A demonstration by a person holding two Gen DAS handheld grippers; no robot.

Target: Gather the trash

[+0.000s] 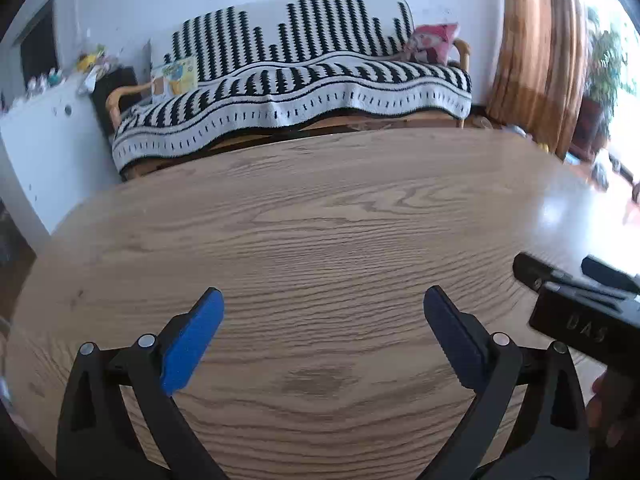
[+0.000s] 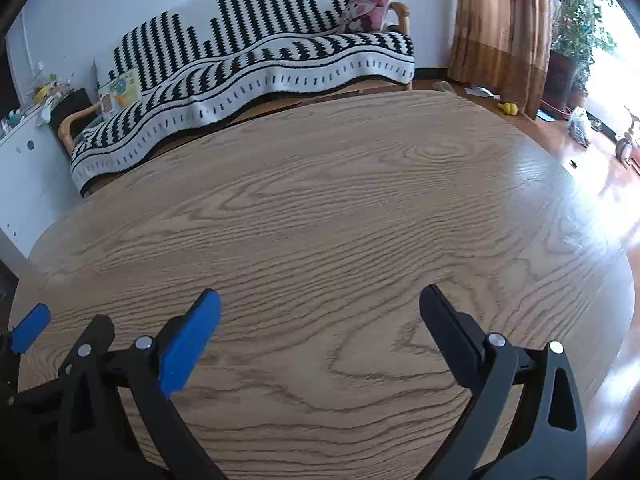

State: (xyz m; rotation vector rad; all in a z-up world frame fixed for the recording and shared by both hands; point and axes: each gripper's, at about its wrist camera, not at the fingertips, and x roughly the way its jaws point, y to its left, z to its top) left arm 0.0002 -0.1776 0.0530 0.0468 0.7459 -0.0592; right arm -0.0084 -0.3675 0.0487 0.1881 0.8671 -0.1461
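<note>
Both grippers hang over the near part of the table [image 2: 320, 200], the left gripper [image 1: 323, 308] just left of the right gripper [image 2: 320, 312], with a sofa [image 2: 256, 60] behind the far edge (a cushion [image 2: 366, 10] on its right end), a cabinet [image 2: 24, 168] to its left and a curtain [image 2: 500, 28] to its right.

Possibly litter: small yellow object [image 2: 508, 108] on floor.

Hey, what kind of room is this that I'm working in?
Most likely a home living room: a sofa draped in a black-and-white striped throw sits behind the wooden table, with long brown curtains and potted plants by a bright window.
</note>
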